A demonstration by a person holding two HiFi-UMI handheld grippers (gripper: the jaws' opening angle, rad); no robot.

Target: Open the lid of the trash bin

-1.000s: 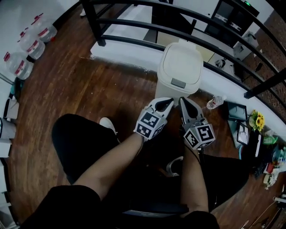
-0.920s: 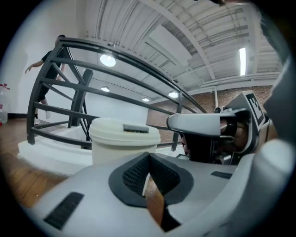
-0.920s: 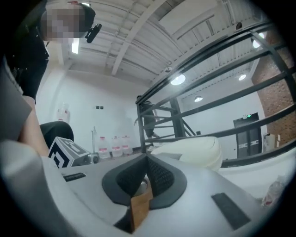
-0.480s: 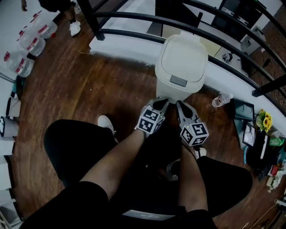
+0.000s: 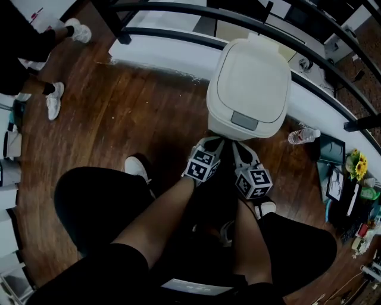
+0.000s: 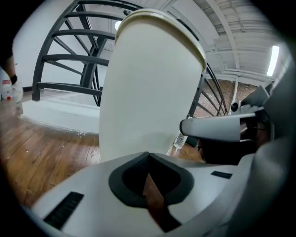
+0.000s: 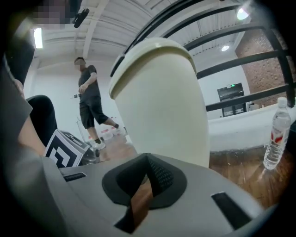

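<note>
Moved up on the trash bin (image 5: 250, 128) since last frame, both of them. Left gripper (image 5: 215, 142): jaws together, empty. Right gripper (image 5: 237, 145): same, just beside it. Bin sits at the floor's (image 5: 119, 125) far edge by the railing (image 5: 178, 8), lid (image 5: 253, 74) down.

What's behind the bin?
A white ledge and black railing run behind the bin. A bottle sits on the floor beside it. The bin itself covers the floor directly behind.
</note>
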